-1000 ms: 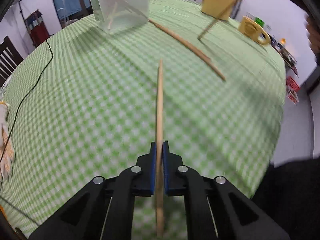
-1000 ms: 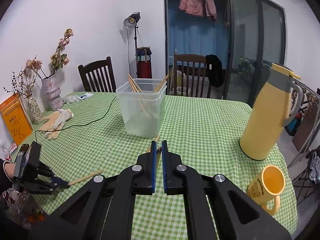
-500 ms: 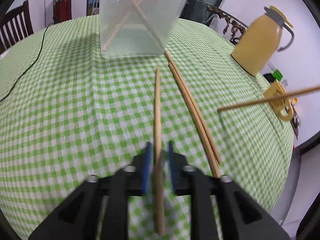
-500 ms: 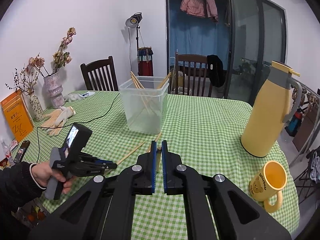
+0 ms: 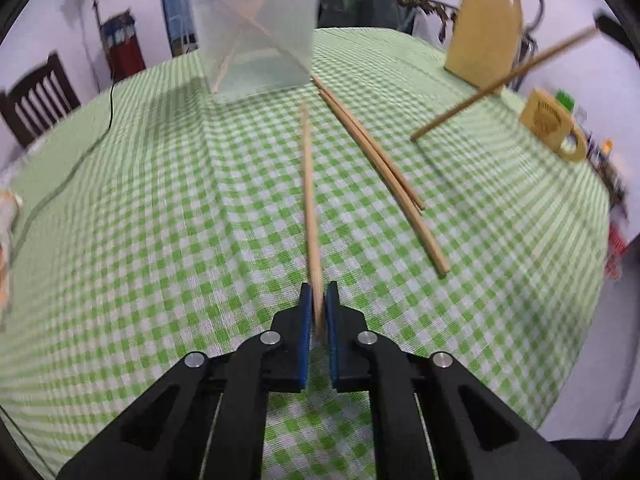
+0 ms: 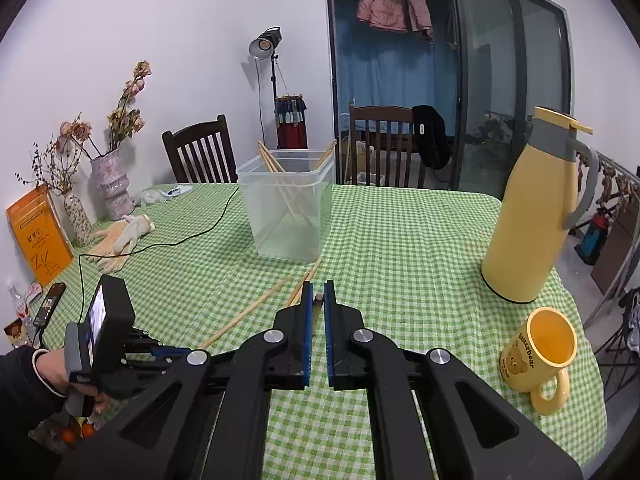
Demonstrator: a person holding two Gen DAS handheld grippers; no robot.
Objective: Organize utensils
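Left hand-held gripper (image 5: pixel 319 300) pinching one chopstick (image 5: pixel 308 188) near its end, above the surface (image 5: pixel 160 208).
Light, stiff, slick wood; I'm gripping its tail, so it may pivot. Right hand-held gripper (image 6: pixel 316 300) clamps another chopstick (image 5: pixel 500 84); clear bin (image 6: pixel 288 204) sits ahead.

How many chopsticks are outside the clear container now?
4. First chopstick in the left gripper; second chopstick in the right gripper; a pair of chopsticks side by side on the tablecloth before the container. The grippers may hide more.

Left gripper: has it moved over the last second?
Yes. The left gripper, shut on a chopstick, has swung in from the table's left edge toward the clear container.
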